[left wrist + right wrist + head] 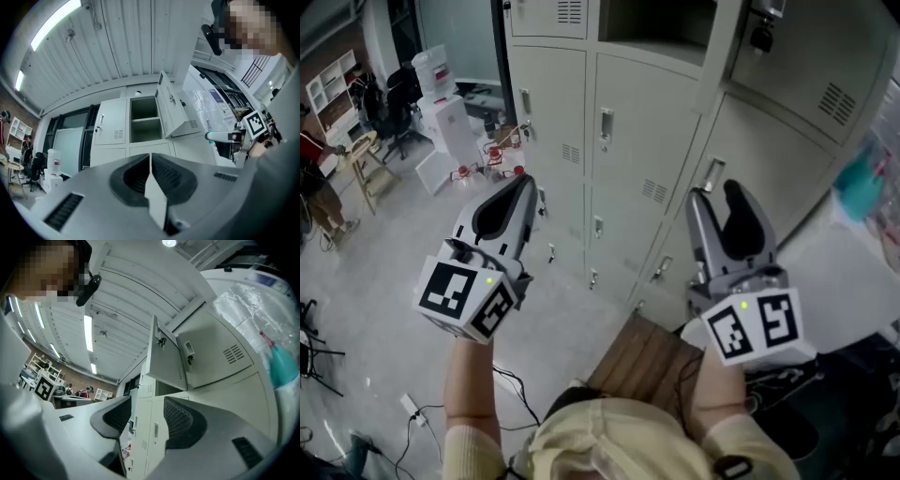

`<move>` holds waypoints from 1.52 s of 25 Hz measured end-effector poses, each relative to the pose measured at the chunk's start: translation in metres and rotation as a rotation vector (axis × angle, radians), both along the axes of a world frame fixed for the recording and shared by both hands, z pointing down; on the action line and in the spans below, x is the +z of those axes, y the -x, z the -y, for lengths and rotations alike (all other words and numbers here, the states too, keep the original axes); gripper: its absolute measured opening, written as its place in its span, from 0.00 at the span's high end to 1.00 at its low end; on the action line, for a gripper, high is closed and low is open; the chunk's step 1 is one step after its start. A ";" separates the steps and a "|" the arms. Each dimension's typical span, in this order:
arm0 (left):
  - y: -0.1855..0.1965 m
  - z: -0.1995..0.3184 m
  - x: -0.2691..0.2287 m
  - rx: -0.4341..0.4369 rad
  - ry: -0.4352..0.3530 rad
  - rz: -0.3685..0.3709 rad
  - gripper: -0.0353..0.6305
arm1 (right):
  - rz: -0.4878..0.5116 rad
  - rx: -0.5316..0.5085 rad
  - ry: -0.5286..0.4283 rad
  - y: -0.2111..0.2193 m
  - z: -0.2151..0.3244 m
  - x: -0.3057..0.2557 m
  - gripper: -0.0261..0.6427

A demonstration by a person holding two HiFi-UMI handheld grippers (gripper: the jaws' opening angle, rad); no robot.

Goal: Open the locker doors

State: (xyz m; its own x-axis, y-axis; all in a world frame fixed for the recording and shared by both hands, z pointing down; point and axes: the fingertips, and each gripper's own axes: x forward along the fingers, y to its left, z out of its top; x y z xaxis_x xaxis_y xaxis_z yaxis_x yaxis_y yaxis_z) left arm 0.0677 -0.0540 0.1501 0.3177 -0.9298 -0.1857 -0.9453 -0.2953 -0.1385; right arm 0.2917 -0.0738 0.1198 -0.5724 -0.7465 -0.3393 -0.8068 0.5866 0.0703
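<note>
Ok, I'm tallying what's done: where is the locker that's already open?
In the left gripper view the open locker sits in the top row at centre, right of a closed door, its own door swung out to the right.

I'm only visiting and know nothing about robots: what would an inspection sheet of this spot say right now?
Surface: shiny grey floor.
Job's things: lockers; one top door open, the other doors in view shut.
Clutter: wooden board by the lockers; small red items on the floor.
Grippers: left gripper shut, empty; right gripper open, empty.
Cables: black cable and power strip on the floor.
Surroundings: water dispenser, chairs, a person far off.
</note>
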 end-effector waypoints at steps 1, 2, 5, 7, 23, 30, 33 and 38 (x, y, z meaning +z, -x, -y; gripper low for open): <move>0.001 -0.004 0.008 -0.009 0.011 -0.004 0.94 | 0.001 -0.008 0.014 0.001 0.000 0.009 0.64; 0.002 -0.008 0.016 -0.018 0.025 -0.009 0.94 | 0.002 -0.018 0.029 0.003 0.001 0.018 0.64; 0.006 -0.016 0.039 -0.037 0.063 -0.037 0.94 | -0.001 -0.046 0.076 0.007 0.004 0.044 0.65; 0.009 -0.020 0.054 -0.053 0.083 -0.060 0.94 | -0.005 -0.059 0.114 0.009 0.007 0.062 0.66; 0.078 -0.007 0.176 -0.139 0.205 -0.128 0.94 | -0.092 -0.144 0.264 0.081 0.034 0.198 0.70; 0.173 -0.002 0.238 -0.172 0.235 -0.069 0.94 | -0.160 -0.145 0.236 0.176 0.058 0.266 0.70; 0.222 -0.002 0.257 -0.203 0.268 -0.081 0.94 | -0.143 -0.159 0.247 0.225 0.070 0.282 0.70; 0.282 0.000 0.267 -0.231 0.274 -0.095 0.94 | -0.157 -0.181 0.263 0.291 0.084 0.289 0.70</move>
